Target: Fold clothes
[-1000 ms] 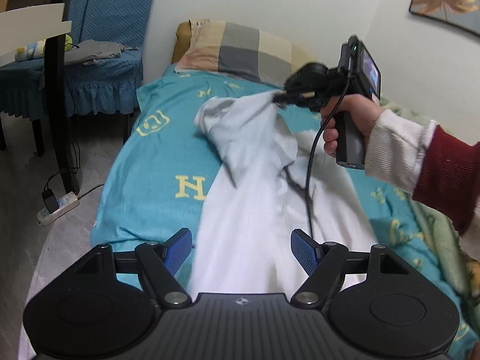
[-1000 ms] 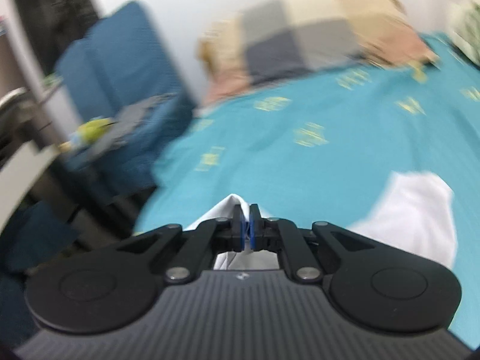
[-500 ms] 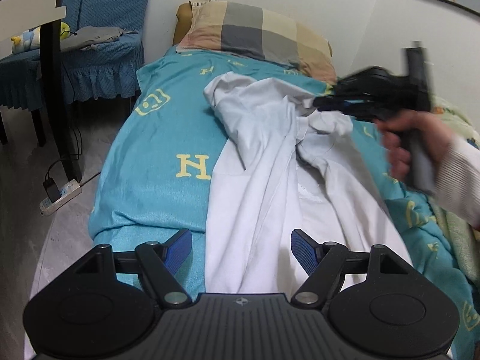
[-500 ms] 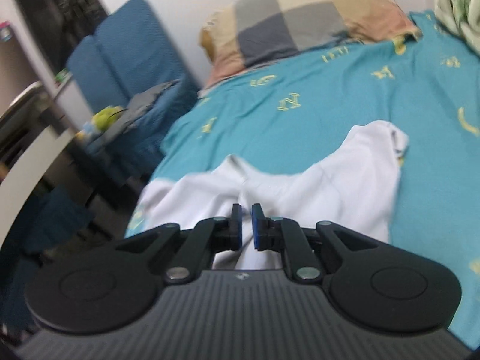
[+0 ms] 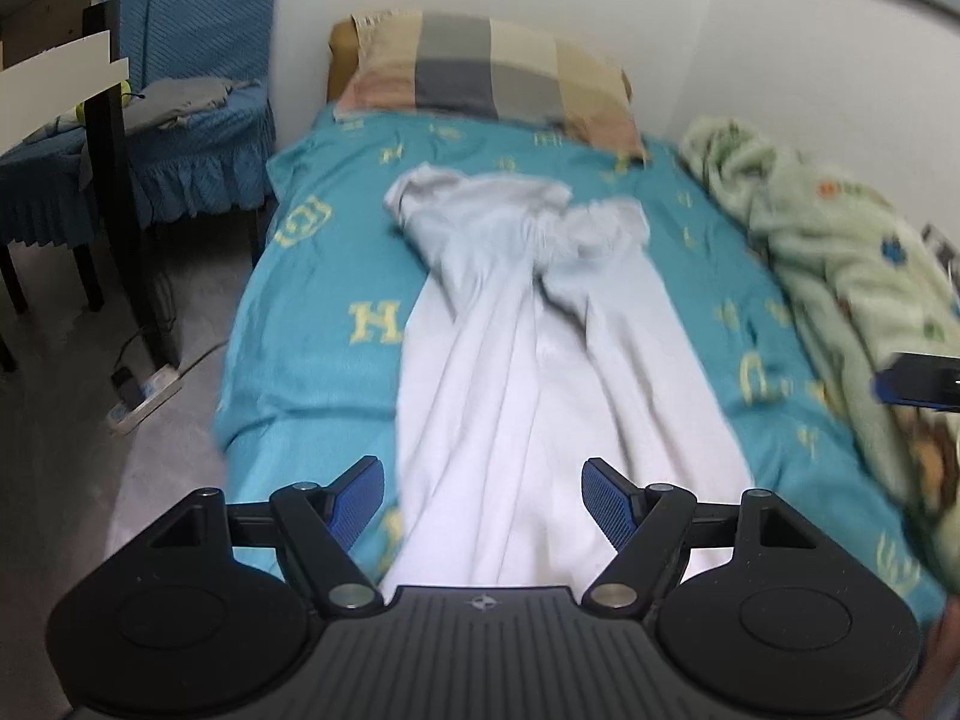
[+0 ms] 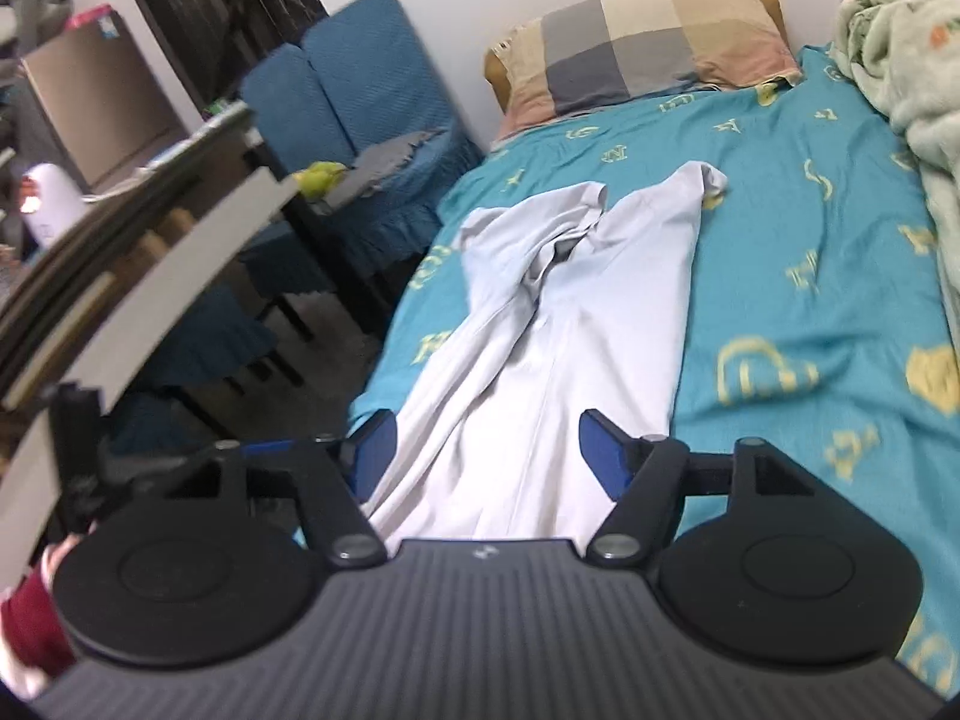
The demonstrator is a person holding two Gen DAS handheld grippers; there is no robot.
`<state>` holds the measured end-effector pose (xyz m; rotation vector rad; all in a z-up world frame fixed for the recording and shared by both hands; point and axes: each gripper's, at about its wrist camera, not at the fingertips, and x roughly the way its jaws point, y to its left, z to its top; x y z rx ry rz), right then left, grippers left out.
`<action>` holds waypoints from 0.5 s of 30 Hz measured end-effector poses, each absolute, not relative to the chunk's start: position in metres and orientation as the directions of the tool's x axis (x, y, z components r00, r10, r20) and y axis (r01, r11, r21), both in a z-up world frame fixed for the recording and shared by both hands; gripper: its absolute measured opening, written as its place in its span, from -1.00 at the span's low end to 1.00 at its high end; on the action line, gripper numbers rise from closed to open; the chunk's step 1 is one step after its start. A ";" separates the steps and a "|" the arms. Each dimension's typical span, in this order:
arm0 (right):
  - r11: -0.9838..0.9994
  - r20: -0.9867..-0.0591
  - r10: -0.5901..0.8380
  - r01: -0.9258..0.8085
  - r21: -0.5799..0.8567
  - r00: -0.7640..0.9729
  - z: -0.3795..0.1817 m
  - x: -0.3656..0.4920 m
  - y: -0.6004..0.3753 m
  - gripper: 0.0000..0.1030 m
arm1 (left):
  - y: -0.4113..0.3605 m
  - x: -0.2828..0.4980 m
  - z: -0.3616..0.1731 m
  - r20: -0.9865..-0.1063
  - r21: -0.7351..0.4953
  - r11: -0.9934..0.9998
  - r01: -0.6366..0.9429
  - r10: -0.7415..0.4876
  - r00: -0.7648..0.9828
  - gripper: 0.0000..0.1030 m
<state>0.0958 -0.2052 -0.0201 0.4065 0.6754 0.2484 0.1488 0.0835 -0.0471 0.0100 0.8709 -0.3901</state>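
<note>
A white garment lies lengthwise on the teal bed sheet, its far end bunched and rumpled toward the pillow. My left gripper hovers open over the garment's near end, with no cloth pressed between its blue pads. In the right wrist view the same garment stretches away from my right gripper. Its jaws are opening and stand wide above the cloth without gripping it. A blue fingertip of the right gripper shows at the right edge of the left wrist view.
A checked pillow sits at the head of the bed by the wall. A green blanket is heaped along the bed's right side. To the left are a blue-covered chair, a dark table leg and a power strip on the floor.
The right gripper let go of the garment's upper end, opened, and drew back toward the foot of the bed. The cloth dropped and lies bunched. The left gripper pulled back slightly.
</note>
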 end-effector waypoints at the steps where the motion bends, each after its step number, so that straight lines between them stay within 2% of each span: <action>1: 0.891 -0.551 0.354 -0.092 0.445 0.756 -0.022 0.082 -0.207 0.35 | 0.089 0.143 -0.047 -0.767 -0.142 0.928 0.344 -0.323 0.555 0.45; 7: 0.877 -0.560 0.336 -0.035 0.480 0.757 -0.040 0.029 -0.220 0.37 | 0.139 0.123 -0.064 -0.859 -0.145 0.913 0.380 -0.307 0.410 0.45; 10: 0.855 -0.551 0.346 -0.013 0.518 0.759 -0.045 0.028 -0.225 0.38 | 0.164 0.122 -0.084 -0.890 -0.181 0.911 0.370 -0.312 0.333 0.45; 15: 0.851 -0.602 0.370 0.002 0.525 0.708 -0.060 0.037 -0.222 0.38 | 0.185 0.124 -0.111 -0.908 -0.210 0.903 0.374 -0.322 0.268 0.42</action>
